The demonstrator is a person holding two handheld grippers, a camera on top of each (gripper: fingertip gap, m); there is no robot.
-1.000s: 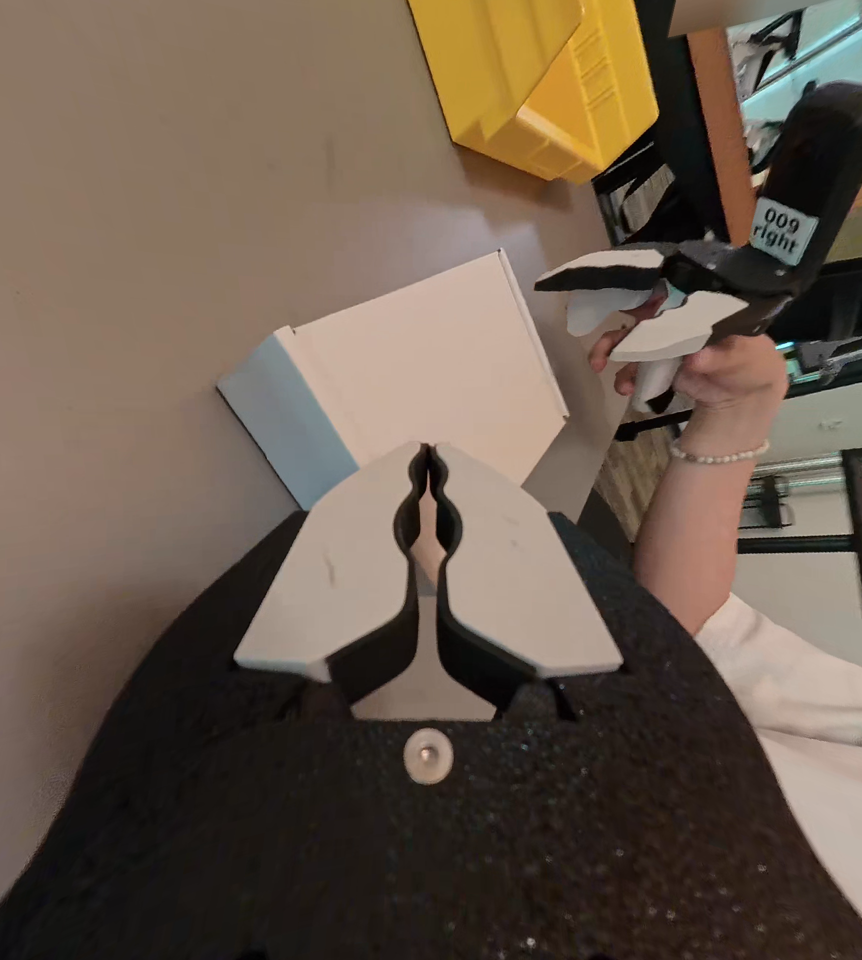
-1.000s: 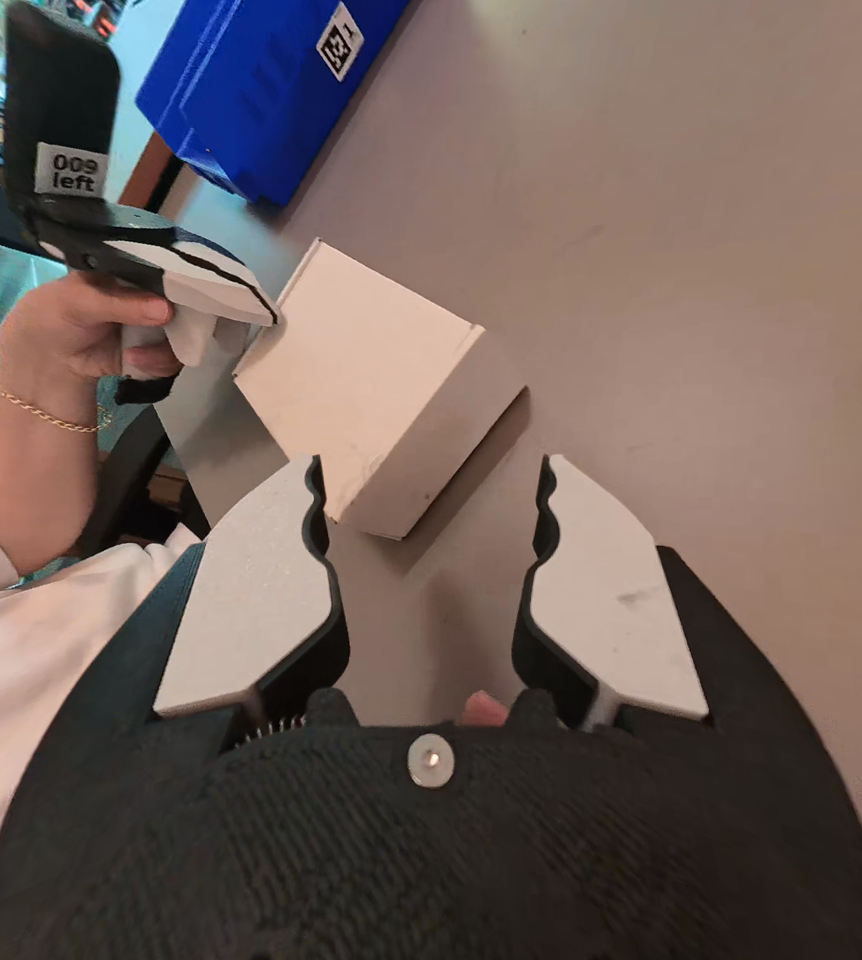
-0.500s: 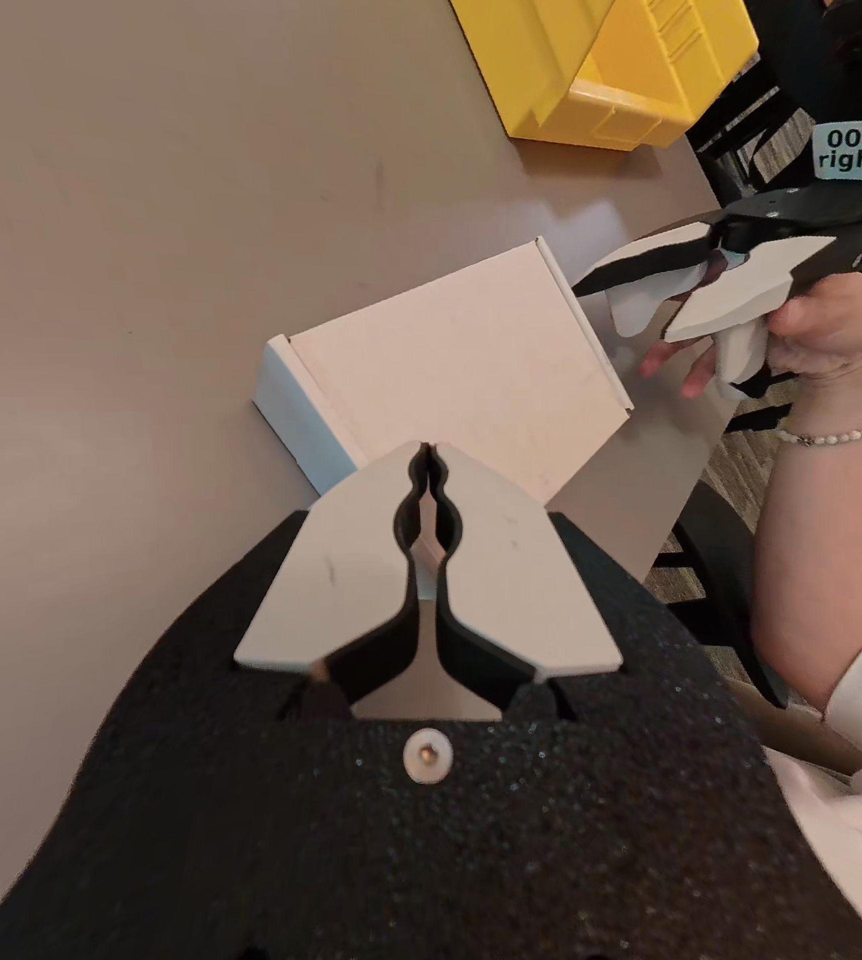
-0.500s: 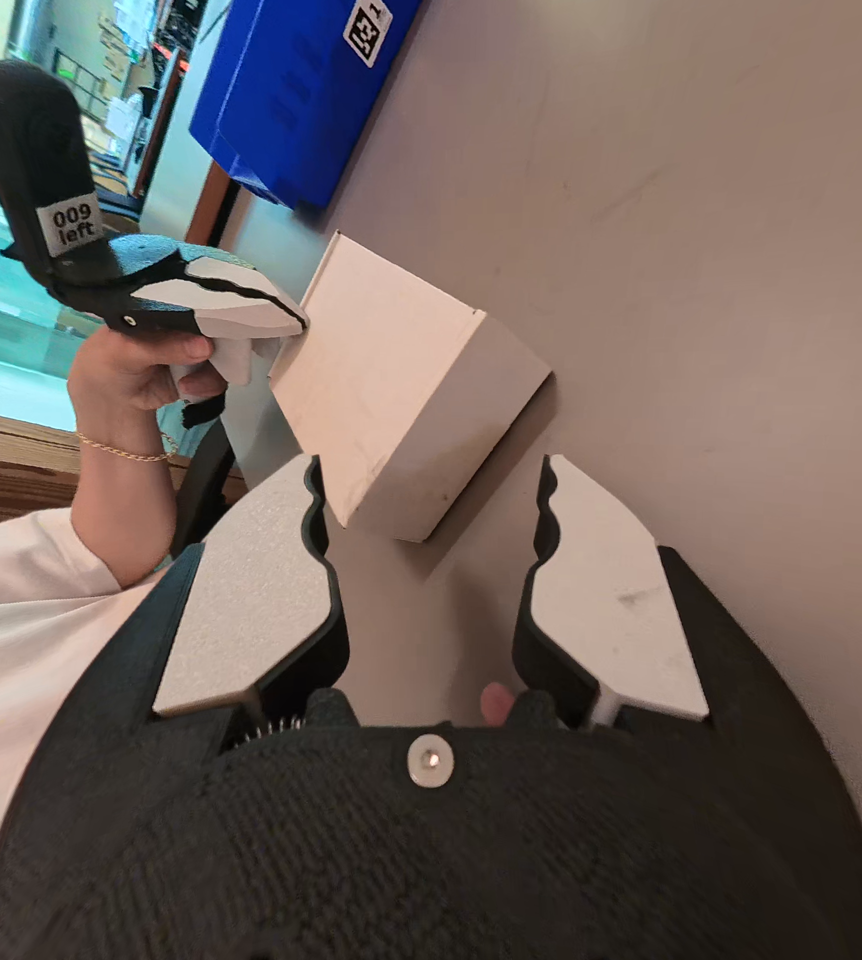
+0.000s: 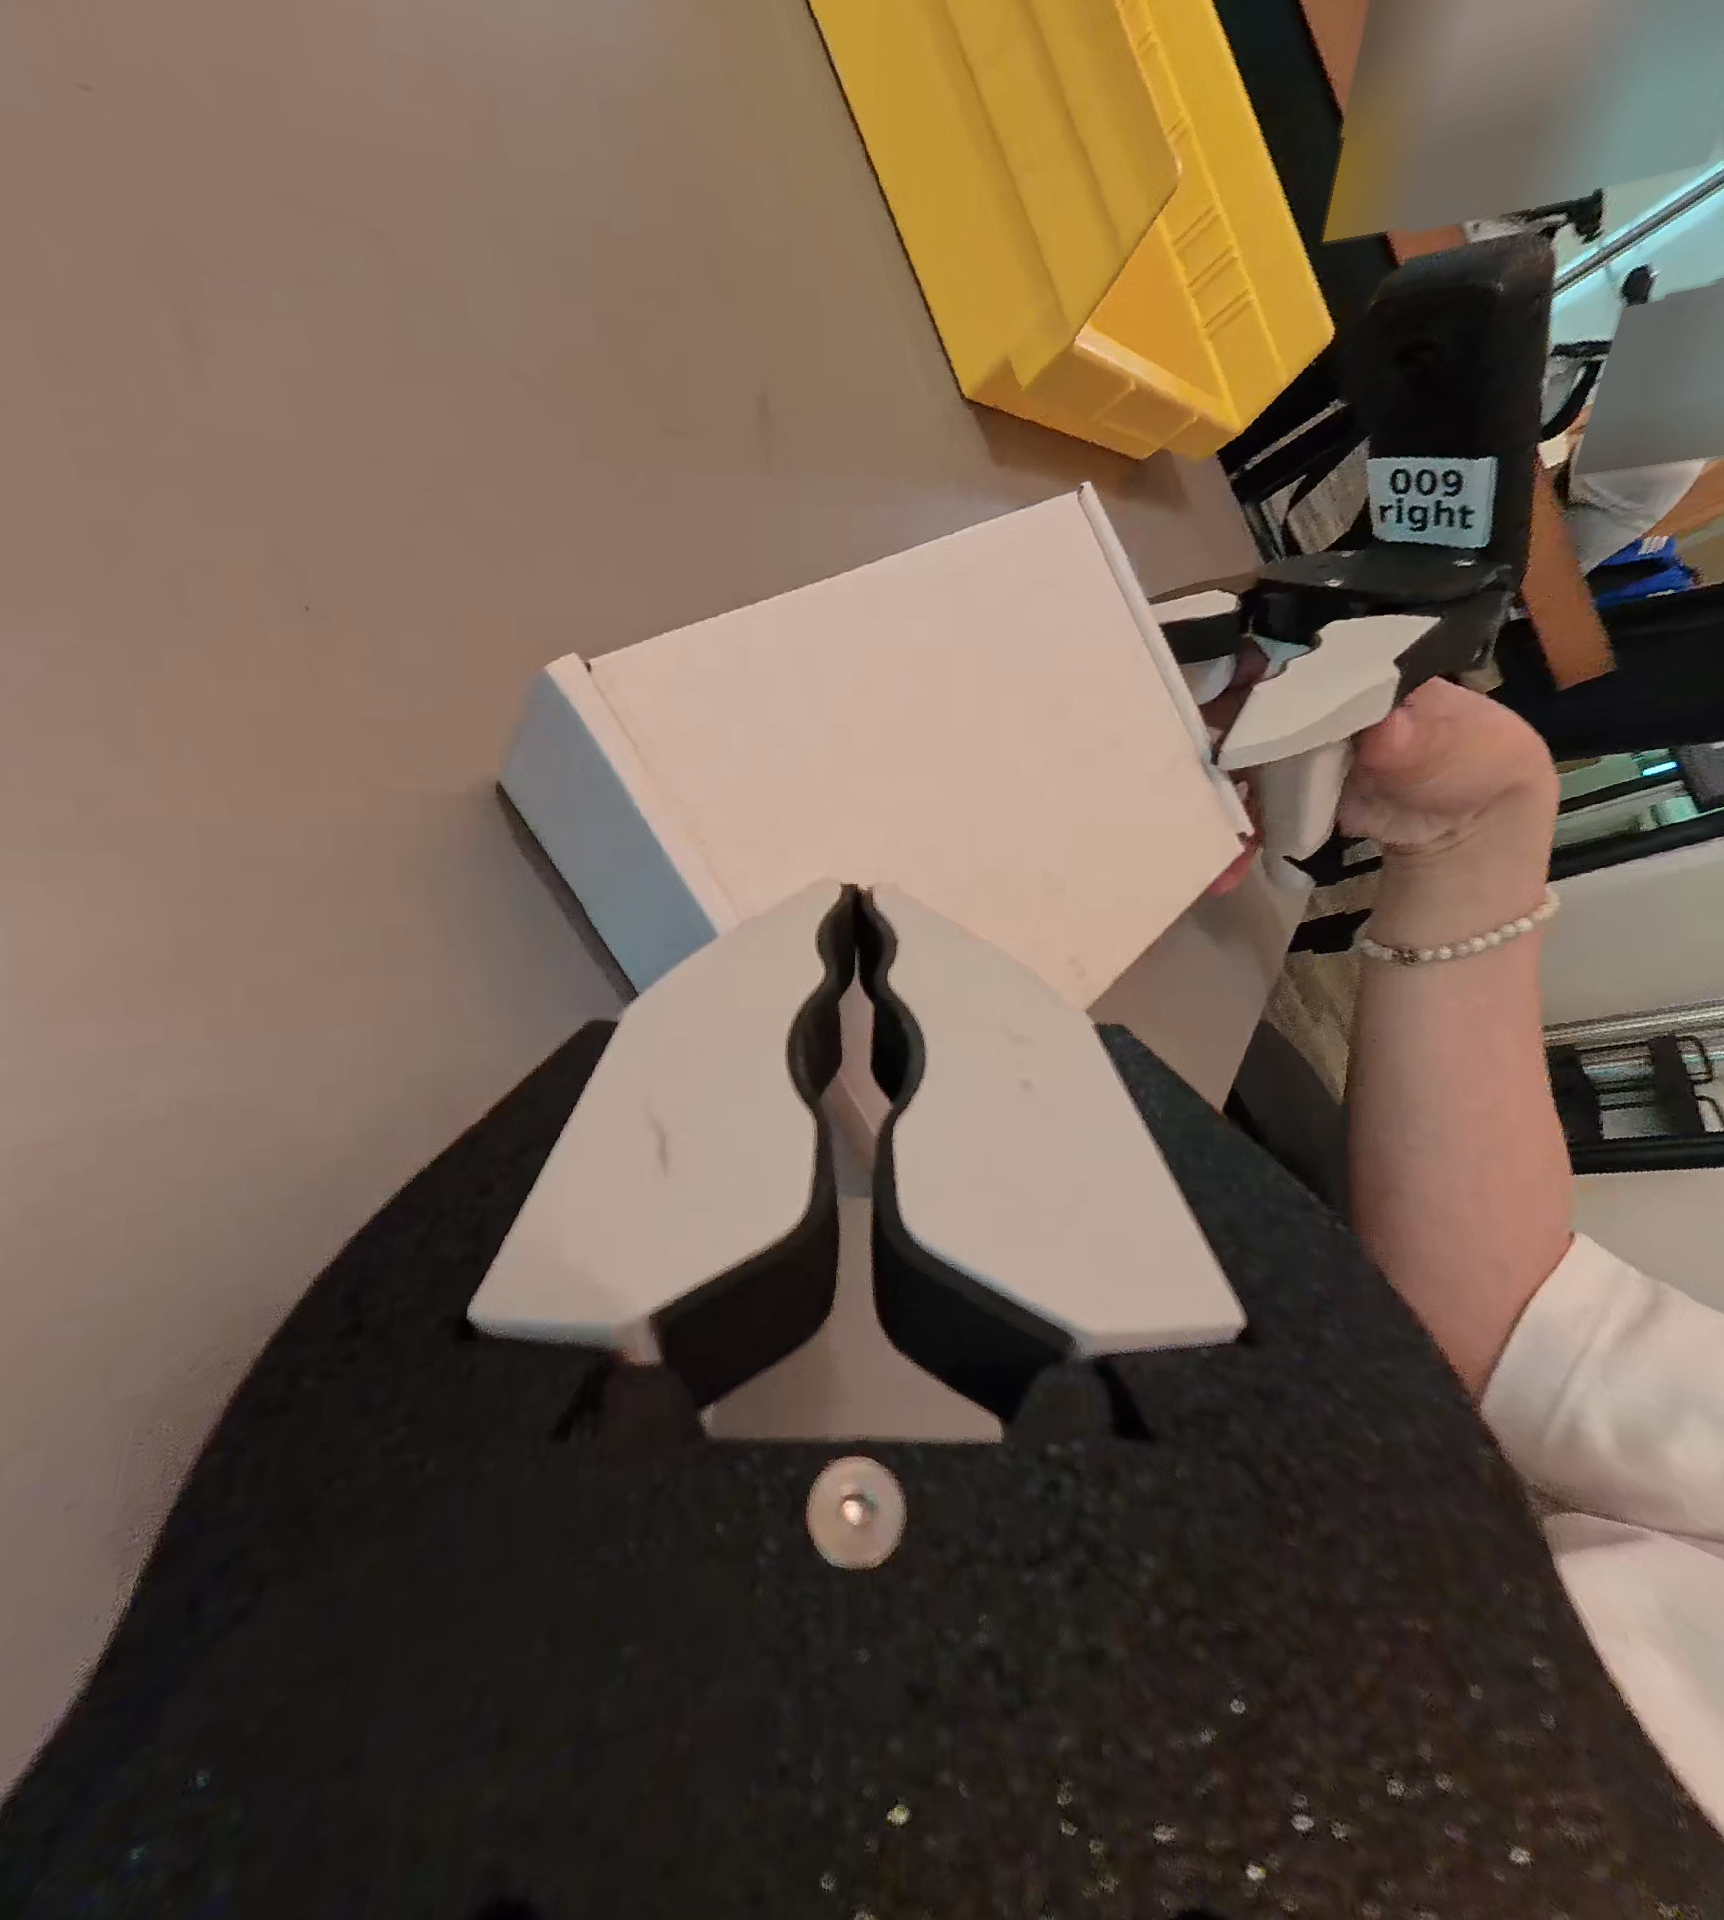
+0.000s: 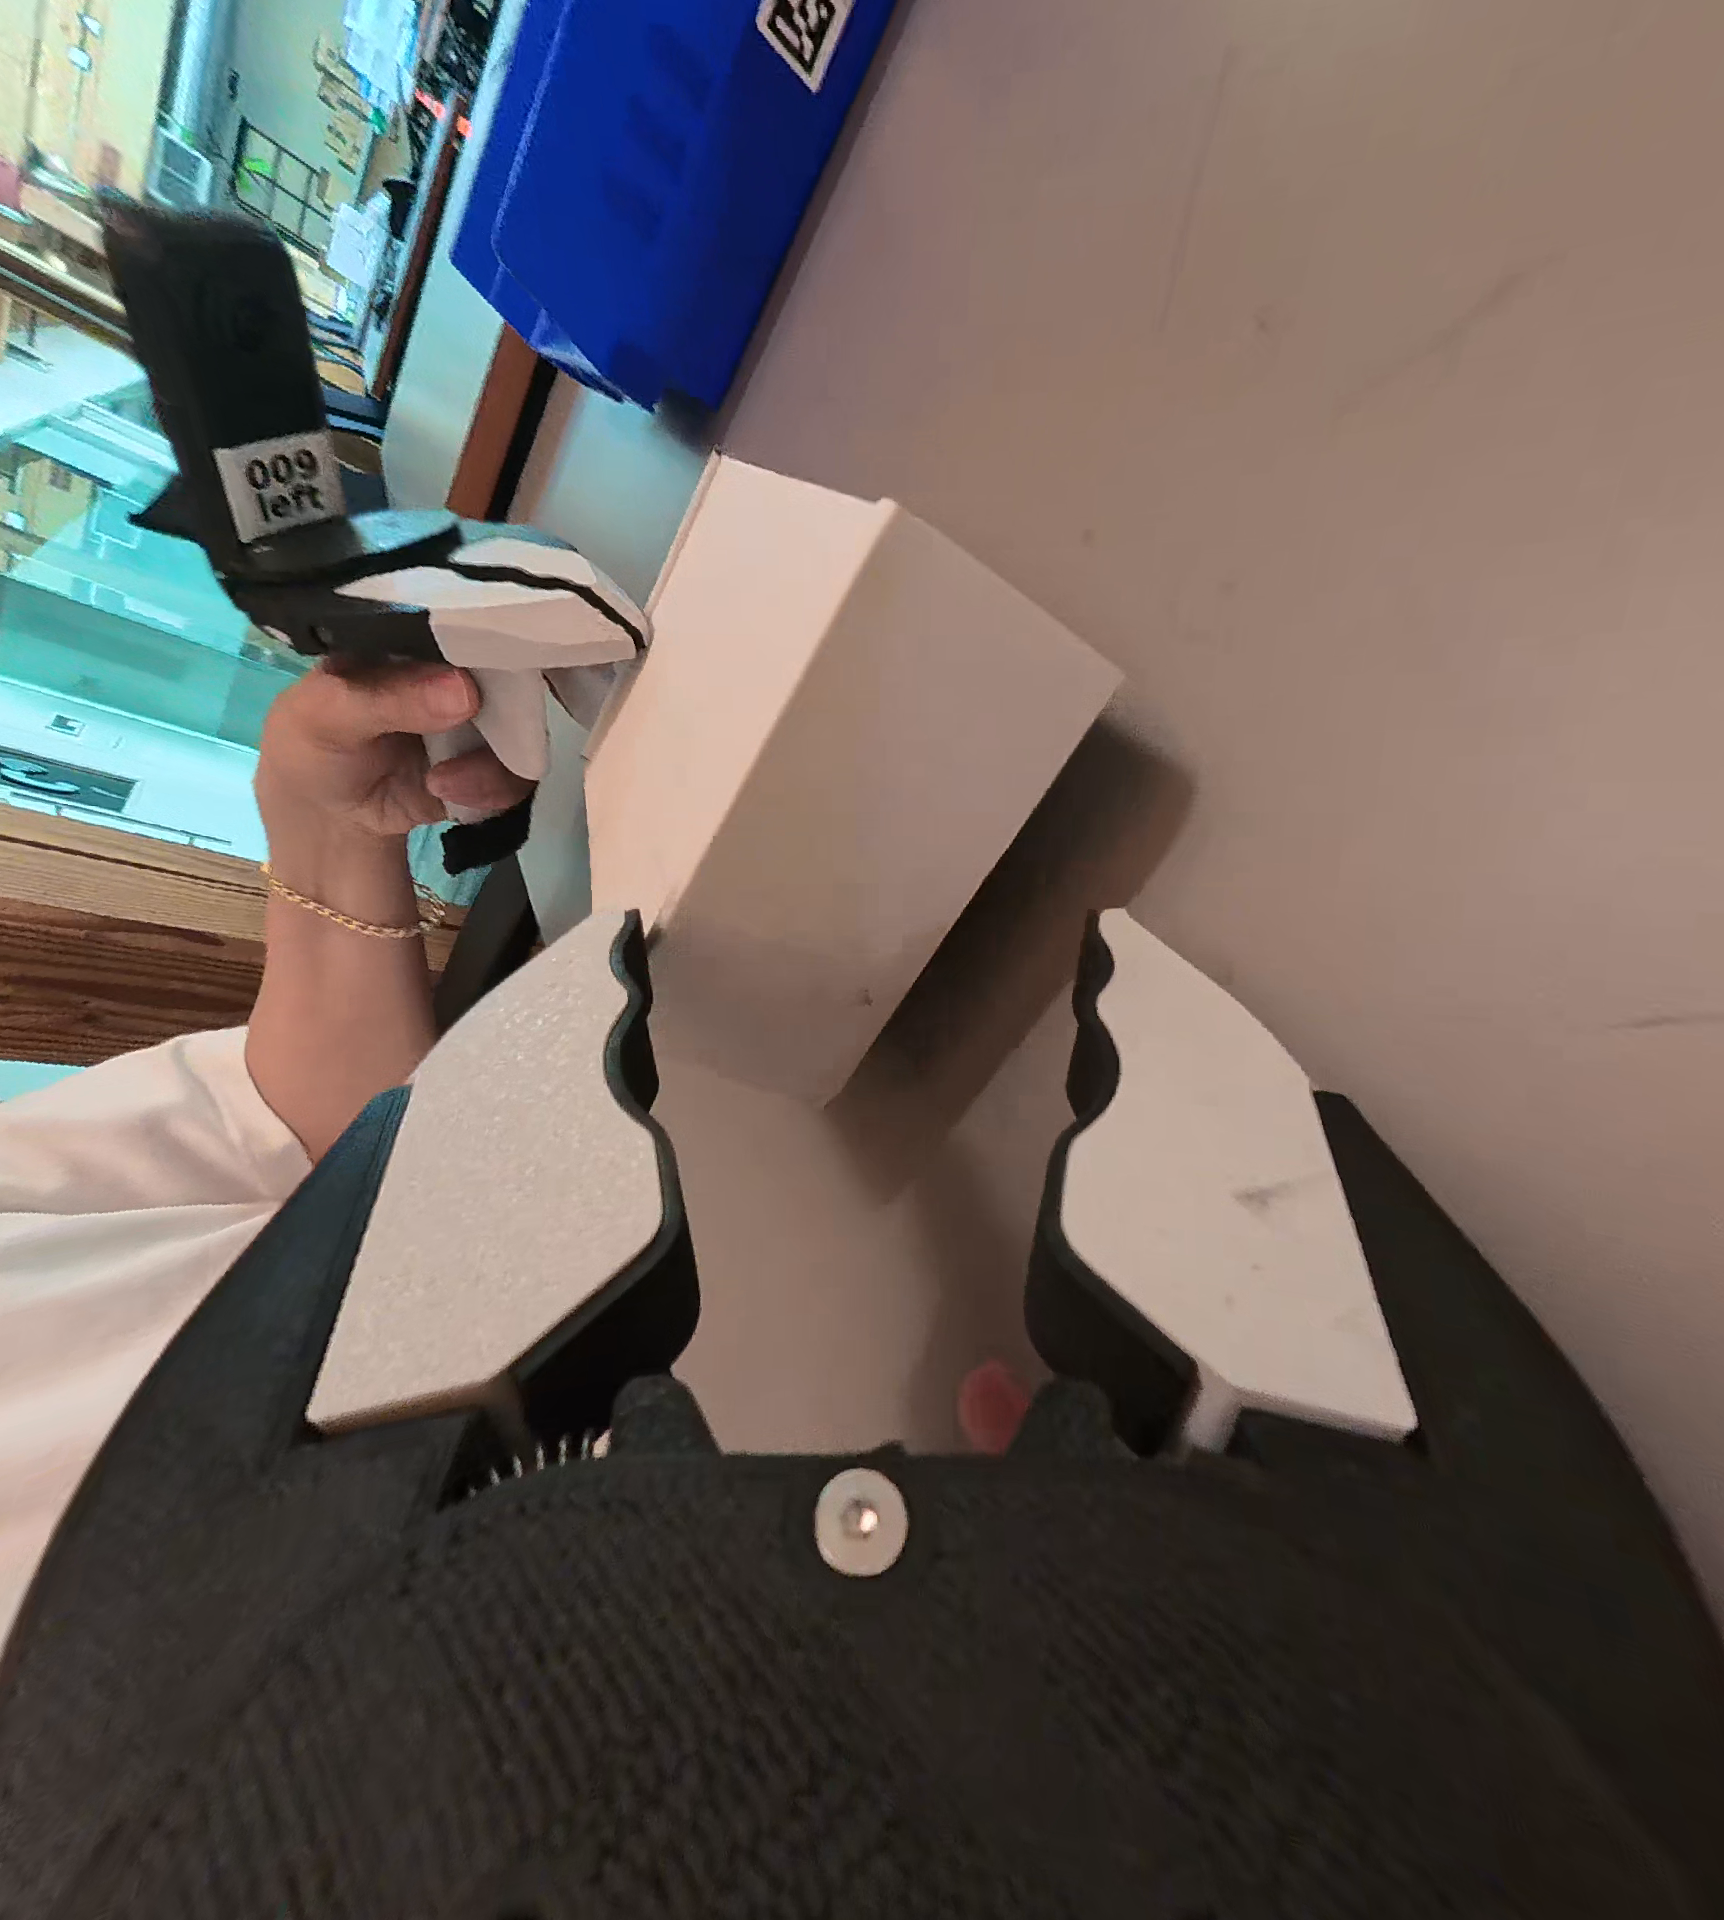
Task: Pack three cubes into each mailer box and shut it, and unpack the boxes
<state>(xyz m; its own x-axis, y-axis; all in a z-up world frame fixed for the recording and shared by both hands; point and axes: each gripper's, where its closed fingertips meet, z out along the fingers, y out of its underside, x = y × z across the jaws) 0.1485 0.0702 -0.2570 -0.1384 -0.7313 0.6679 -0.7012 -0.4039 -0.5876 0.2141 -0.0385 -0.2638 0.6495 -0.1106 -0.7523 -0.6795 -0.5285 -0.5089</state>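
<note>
Grey table (image 5: 266,520) is carrying a closed white mailer box (image 5: 899,748), sitting near its edge. Yellow bin (image 5: 1076,208) is lying at the box's 1 o'clock in the left wrist view; blue bin (image 6: 671,177) at 11 o'clock in the right wrist view. Left gripper (image 5: 856,925) is pinching its fingers together on nothing, tips at the box edge. Right gripper (image 6: 863,935) is gaping wide, empty, one finger (image 6: 525,1143) touching the box corner.

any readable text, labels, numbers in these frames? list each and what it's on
Not transcribing the writing; this is what bears it.
On the right gripper body: white sticker, two short printed lines, legible.
On the left gripper body: matching sticker, two lines, legible.
On the blue bin: square code marker, cut off by the frame edge.
On the mailer box and yellow bin: no print visible.
</note>
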